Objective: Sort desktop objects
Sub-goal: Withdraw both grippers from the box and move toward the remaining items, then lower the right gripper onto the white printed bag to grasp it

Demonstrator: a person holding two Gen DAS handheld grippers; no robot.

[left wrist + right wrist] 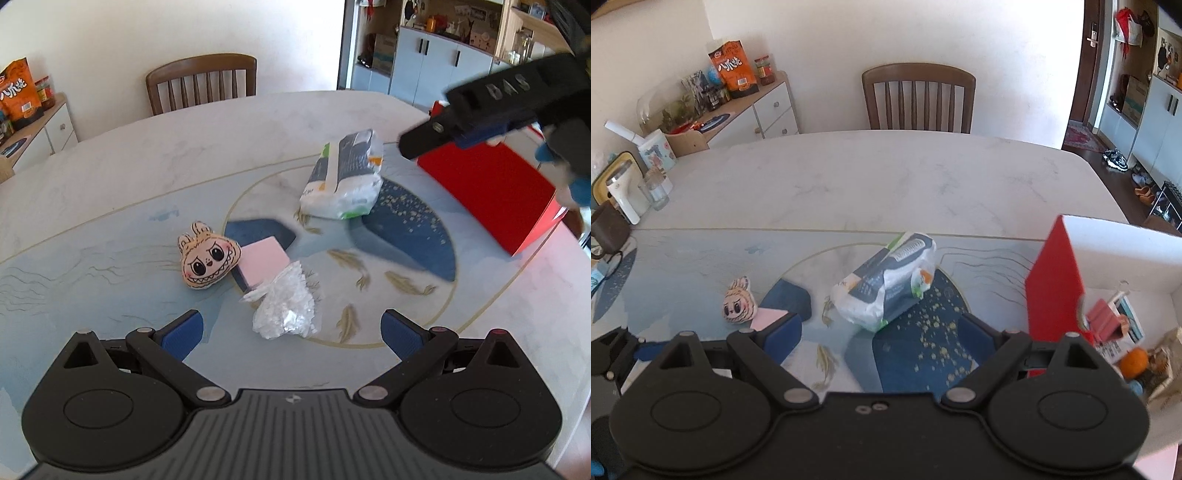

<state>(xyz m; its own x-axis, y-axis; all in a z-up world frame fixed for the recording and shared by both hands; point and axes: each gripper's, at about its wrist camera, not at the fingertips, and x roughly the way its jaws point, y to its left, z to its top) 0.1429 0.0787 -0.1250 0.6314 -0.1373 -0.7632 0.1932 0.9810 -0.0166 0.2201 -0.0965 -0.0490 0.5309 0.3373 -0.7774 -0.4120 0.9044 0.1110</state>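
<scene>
My left gripper (pixel 291 334) is open and empty, just above a crumpled clear plastic bag (pixel 284 310) on the table. Beyond the bag lie a pink pad (pixel 263 263) and a beige monster-face plush (pixel 207 260). A tissue pack (pixel 341 175) lies farther back at centre. My right gripper (pixel 881 338) is open and empty, hovering short of the tissue pack (pixel 886 284). The plush (pixel 738 302) and pink pad (pixel 767 317) show to its left. A red box (pixel 1056 288) with white inside stands at the right and holds several small items. The right gripper's body (pixel 517 107) hangs over the red box (pixel 491 192).
A wooden chair (pixel 918 98) stands behind the table (pixel 886 177). A mug (pixel 607 230), a glass (pixel 655 190) and a white appliance (pixel 622 195) stand at the table's left edge. A sideboard (pixel 753 110) holds snack bags.
</scene>
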